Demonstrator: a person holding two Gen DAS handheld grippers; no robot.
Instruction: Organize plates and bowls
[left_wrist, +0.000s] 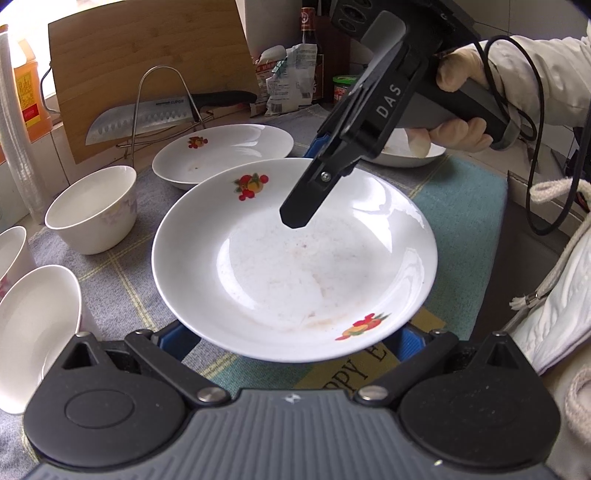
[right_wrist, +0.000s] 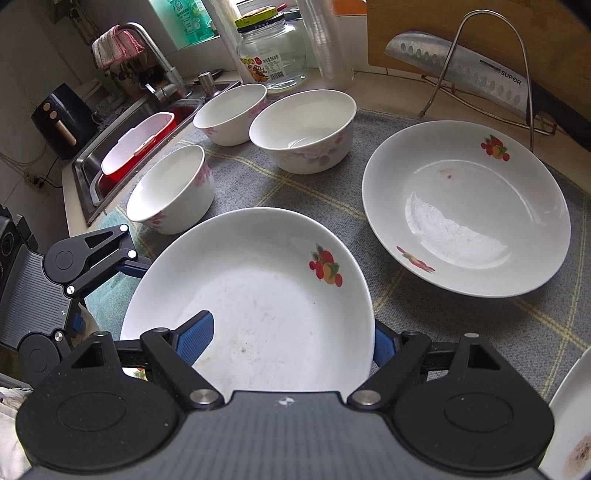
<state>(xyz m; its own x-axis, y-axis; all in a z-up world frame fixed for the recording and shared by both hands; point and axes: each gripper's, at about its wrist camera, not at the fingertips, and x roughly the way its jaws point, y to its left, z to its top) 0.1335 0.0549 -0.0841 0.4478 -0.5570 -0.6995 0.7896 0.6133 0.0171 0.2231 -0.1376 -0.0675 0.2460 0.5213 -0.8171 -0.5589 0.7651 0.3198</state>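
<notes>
Where the grey-and-teal checked cloth mat (left_wrist: 122, 280) covers the counter, the stock reads as follows.

1. Bamboo cutting board (left_wrist: 147, 74), propped upright at the back, with a dimpled steel kitchen knife (left_wrist: 147, 118) in front of it.
2. Steel sink (right_wrist: 88, 162), beyond the mat's far corner. It holds a red tub (right_wrist: 110, 179).
3. White deep plate with fruit decals (left_wrist: 295, 280), the task's item, between the two tools over the mat's middle.
   - It opens upward and is round, so it has no long axis.
   - In the left wrist view, one decal sits at the far left rim and one at the near right.
   - Contents are faint reddish-brown smears only.
4. Second matching white plate (right_wrist: 465, 206), flat on the mat just beyond. It holds a few dark specks.
5. Third white plate (left_wrist: 417, 157), mostly hidden; brown stains show on its rim in the right wrist view.
6. Three white bowls with pink flower print (right_wrist: 303, 136) (right_wrist: 231, 112) (right_wrist: 171, 188), upright, apart from one another and empty.
7. Clear glass jar with yellow lid (right_wrist: 273, 55), behind the bowls. Nothing shows inside.
8. Right gripper (left_wrist: 304, 181), in a gloved hand (left_wrist: 458, 129). It is clamped on item 3's far rim at middling width, one finger inside the dish and the blue pad outside.
9. Left gripper (left_wrist: 291, 341), set wide. Item 3's near rim overlaps both blue pads, and I cannot tell whether they press.
</notes>
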